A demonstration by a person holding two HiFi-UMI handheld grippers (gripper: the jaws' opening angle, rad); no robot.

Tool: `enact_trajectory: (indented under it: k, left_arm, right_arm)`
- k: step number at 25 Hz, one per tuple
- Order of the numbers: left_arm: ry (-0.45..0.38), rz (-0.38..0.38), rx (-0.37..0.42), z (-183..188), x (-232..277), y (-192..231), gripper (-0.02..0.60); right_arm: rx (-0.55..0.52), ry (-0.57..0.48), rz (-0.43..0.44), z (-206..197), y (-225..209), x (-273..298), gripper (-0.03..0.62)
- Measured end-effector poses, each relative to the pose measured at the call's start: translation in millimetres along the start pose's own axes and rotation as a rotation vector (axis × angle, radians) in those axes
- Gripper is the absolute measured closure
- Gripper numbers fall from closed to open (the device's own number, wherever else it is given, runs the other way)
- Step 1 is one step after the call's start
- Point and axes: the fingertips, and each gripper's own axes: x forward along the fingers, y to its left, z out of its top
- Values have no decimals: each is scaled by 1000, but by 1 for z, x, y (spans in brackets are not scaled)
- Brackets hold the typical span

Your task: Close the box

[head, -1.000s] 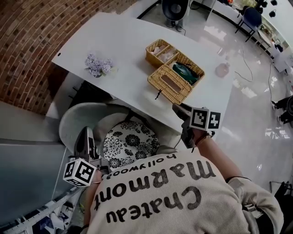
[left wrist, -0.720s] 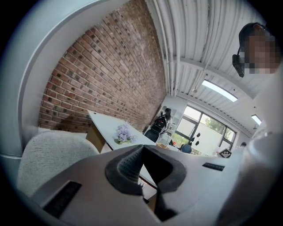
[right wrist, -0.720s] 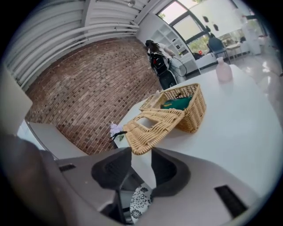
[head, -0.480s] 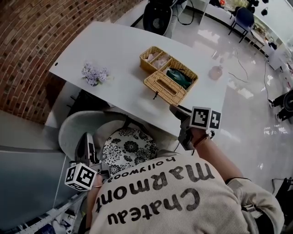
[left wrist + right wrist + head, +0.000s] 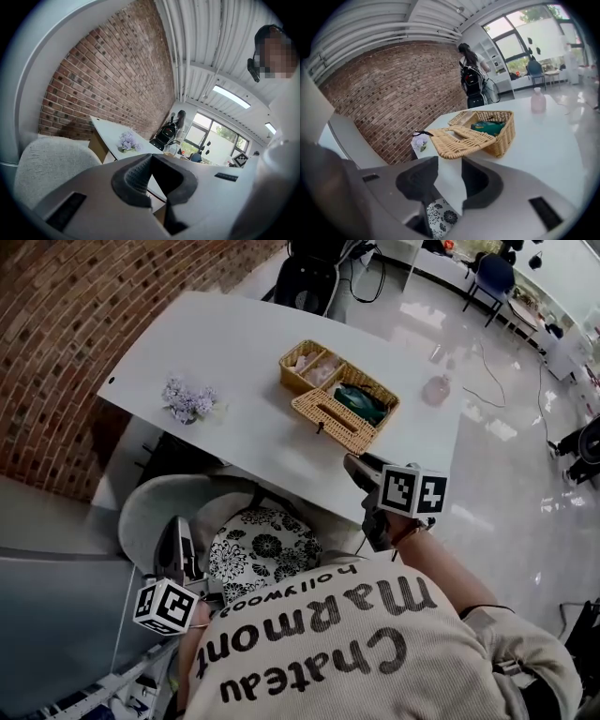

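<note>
A wicker box [image 5: 339, 397] stands on the white table [image 5: 234, 343]. Its woven lid [image 5: 328, 415] lies tilted on the near side, half raised, and a green thing [image 5: 359, 401] shows inside. The right gripper view has the box [image 5: 499, 136] straight ahead with the lid [image 5: 457, 140] propped up. My right gripper [image 5: 356, 468] hovers at the table's near edge, short of the box; its jaws [image 5: 450, 161] are opening with nothing between them. Low beside the chair, my left gripper [image 5: 174, 529] points away from the box, its pads [image 5: 136, 180] meeting at the tips.
A second open wicker tray [image 5: 309, 365] adjoins the box behind. A lilac flower sprig [image 5: 187, 397] lies at the table's left, a pink bottle [image 5: 436, 388] at its right. A grey chair [image 5: 159, 493] with a floral cushion [image 5: 262, 540] sits under me. A brick wall is left.
The table and box have slid up and left in the head view. My right gripper has shifted slightly left at the table's edge. The left gripper has barely moved.
</note>
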Motion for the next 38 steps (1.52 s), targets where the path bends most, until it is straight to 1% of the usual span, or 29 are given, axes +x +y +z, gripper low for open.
enact_trajectory:
  k: [8, 13, 18, 22, 26, 28, 31, 33, 38]
  left_arm:
    - [-4, -4, -4, -2, 1, -2, 580]
    - [11, 5, -2, -4, 2, -9, 580]
    - [10, 9, 3, -12, 4, -20, 580]
    - [-4, 17, -8, -17, 5, -31, 580]
    - [-2, 43, -17, -21, 2, -50, 580]
    - [-10, 48, -18, -24, 1, -58, 580]
    - [-18, 60, -28, -31, -5, -66, 580]
    - [-18, 76, -29, -34, -10, -69, 580]
    - [-46, 99, -26, -30, -17, -71, 580]
  right_arm:
    - [-13, -18, 14, 10, 0, -6, 434]
    - [-67, -27, 35, 17, 0, -9, 437]
    - [-91, -27, 83, 21, -3, -13, 441]
    - [-105, -16, 141, 28, -6, -16, 447]
    - [-141, 25, 184, 29, -9, -19, 465]
    - [-160, 34, 190, 31, -11, -19, 479]
    - [-189, 47, 169, 32, -20, -18, 542]
    - [-197, 55, 166, 32, -23, -18, 569]
    - [-202, 69, 186, 32, -24, -16, 585]
